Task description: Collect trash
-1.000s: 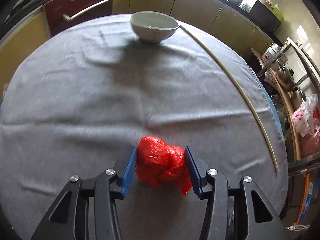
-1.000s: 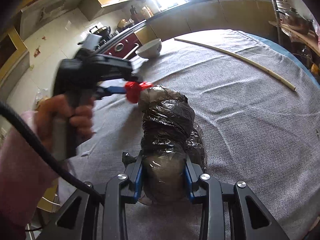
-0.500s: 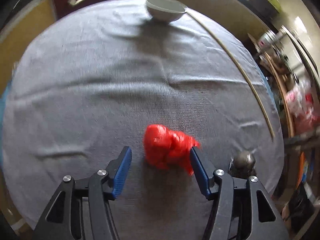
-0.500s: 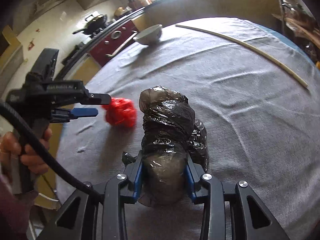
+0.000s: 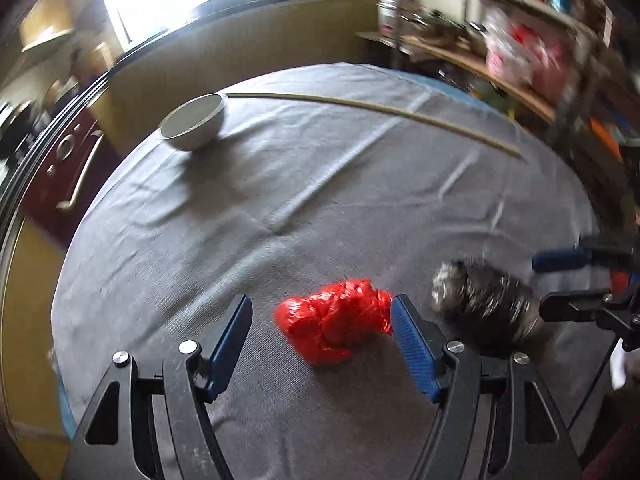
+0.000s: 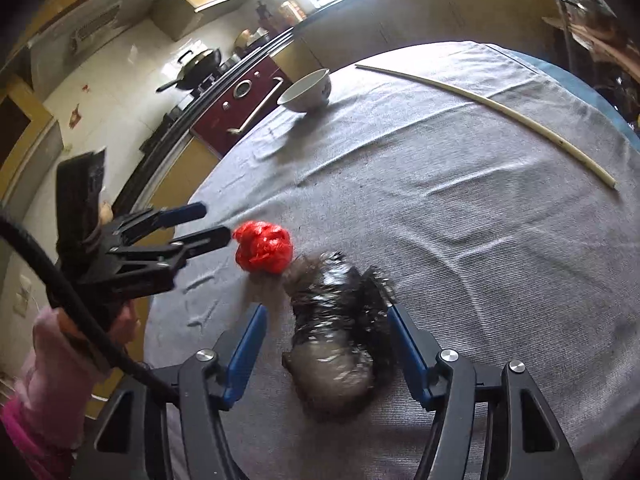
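A crumpled red plastic bag [image 5: 334,318] lies on the grey tablecloth [image 5: 320,184], free between the wide-open jaws of my left gripper [image 5: 320,330]; its right end is close to the right pad. It also shows in the right wrist view [image 6: 262,246]. A black plastic trash bundle [image 6: 336,332] lies on the cloth between the open jaws of my right gripper [image 6: 326,350], touching neither pad. It lies right next to the red bag and shows blurred in the left wrist view [image 5: 484,304]. The left gripper [image 6: 210,224] is seen from the side in the right wrist view.
A white bowl [image 5: 194,122] stands at the table's far left, also in the right wrist view [image 6: 306,90]. A long thin pale stick [image 5: 372,110] lies across the far side. A dark red oven [image 6: 244,100] and counters stand beyond the table; cluttered shelves [image 5: 520,52] stand at the right.
Both grippers have opened and let go: the red bag and the black bundle now lie side by side on the cloth. The left gripper has swung its view rightward.
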Motion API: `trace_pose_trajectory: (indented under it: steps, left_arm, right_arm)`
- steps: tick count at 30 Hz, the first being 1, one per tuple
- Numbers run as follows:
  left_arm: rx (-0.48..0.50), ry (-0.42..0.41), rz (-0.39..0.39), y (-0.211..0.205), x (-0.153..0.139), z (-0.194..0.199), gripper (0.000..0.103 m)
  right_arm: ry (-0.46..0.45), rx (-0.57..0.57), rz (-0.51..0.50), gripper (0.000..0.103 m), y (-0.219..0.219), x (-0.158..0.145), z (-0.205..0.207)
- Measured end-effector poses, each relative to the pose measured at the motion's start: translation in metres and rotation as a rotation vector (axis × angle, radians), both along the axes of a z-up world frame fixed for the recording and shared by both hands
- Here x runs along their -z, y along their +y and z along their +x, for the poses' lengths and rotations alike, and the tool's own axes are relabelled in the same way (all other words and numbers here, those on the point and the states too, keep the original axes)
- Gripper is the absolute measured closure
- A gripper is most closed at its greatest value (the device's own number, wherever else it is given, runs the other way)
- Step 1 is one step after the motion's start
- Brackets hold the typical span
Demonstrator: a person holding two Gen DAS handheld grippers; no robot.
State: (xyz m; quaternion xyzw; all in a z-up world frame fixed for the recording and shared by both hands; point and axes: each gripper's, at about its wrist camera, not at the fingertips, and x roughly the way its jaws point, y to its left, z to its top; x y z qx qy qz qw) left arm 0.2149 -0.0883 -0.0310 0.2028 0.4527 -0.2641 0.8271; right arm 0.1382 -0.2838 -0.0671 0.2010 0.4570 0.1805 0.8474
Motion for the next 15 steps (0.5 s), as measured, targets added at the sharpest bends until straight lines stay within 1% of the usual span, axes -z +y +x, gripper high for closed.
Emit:
trace_pose_trajectory:
  steps: [3, 8, 10, 11, 12, 15]
  left_arm:
    - [0.067, -0.007, 0.008, -0.002, 0.006, -0.002, 0.031]
    - [0.138, -0.018, 0.008, -0.006, 0.017, 0.002, 0.031]
    - [0.148, -0.012, 0.010, -0.005, 0.021, 0.005, 0.031]
    - [0.152, -0.010, 0.009, -0.005, 0.022, 0.007, 0.031]
    - [0.155, -0.007, 0.008, -0.005, 0.024, 0.009, 0.031]
    - [0.173, 0.014, -0.009, -0.004, 0.028, 0.013, 0.031]
  right_arm:
    - [0.007, -0.014, -0.060, 0.037, 0.012, 0.007, 0.002]
    - [0.019, -0.014, -0.077, 0.039, 0.019, 0.020, 0.008]
    - [0.019, -0.008, -0.085, 0.044, 0.022, 0.024, 0.009]
    - [0.020, -0.007, -0.084, 0.051, 0.023, 0.025, 0.010]
    - [0.023, -0.009, -0.084, 0.057, 0.024, 0.028, 0.011]
    - [0.028, -0.005, -0.062, 0.059, 0.026, 0.032, 0.011]
